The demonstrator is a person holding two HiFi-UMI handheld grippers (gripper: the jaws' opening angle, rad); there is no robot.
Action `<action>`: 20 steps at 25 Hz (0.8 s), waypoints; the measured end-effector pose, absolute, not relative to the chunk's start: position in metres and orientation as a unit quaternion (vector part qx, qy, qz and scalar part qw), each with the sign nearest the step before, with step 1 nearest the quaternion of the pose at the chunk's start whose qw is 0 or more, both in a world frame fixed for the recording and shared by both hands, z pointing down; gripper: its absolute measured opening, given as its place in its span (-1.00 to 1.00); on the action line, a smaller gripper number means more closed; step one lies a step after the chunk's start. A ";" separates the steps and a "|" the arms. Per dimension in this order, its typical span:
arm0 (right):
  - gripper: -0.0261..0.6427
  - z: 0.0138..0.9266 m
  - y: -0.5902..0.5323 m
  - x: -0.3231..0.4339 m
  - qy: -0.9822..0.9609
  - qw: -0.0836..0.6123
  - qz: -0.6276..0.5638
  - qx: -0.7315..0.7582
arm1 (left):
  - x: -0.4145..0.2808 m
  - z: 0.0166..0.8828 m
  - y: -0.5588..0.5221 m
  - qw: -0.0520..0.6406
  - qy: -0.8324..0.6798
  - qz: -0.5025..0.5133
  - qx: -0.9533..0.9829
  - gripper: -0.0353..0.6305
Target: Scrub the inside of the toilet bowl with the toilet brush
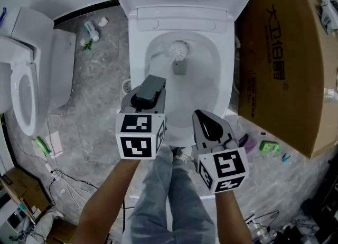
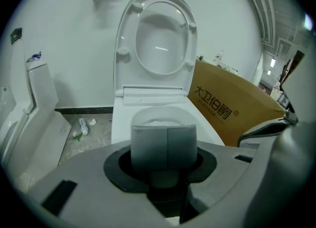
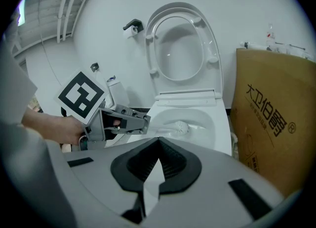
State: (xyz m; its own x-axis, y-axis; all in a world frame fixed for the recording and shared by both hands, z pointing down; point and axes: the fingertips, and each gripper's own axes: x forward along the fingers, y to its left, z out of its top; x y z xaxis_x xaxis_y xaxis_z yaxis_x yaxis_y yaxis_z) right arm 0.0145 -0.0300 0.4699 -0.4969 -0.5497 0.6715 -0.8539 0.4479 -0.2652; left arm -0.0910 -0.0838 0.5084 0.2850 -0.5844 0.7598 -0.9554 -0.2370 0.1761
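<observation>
The white toilet [image 1: 138, 47] stands ahead with its lid [image 2: 160, 39] and seat raised. Inside the bowl [image 3: 205, 118] lies the white bristle head of the toilet brush [image 1: 178, 50]. My left gripper [image 1: 154, 83] hangs over the bowl's near left side, shut on the brush's white handle [image 3: 163, 126]. In the left gripper view its grey jaws [image 2: 165, 145] are pressed together and hide the brush. My right gripper [image 1: 208, 124] hovers at the bowl's front rim, right of the left one. Its black jaws [image 3: 157, 145] meet with nothing between them.
A large brown cardboard box [image 1: 285, 63] leans close on the toilet's right. A second white toilet [image 1: 24, 90] stands at the left. Litter [image 1: 91, 30] lies on the marble floor, small green items [image 1: 269, 146] and cables nearer. The person's jeans-clad legs [image 1: 169, 200] stand just before the bowl.
</observation>
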 end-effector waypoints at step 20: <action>-0.93 0.466 -0.006 0.015 -0.815 0.266 0.282 0.430 | -0.139 0.501 -0.025 0.346 -0.558 0.317 0.685 -0.44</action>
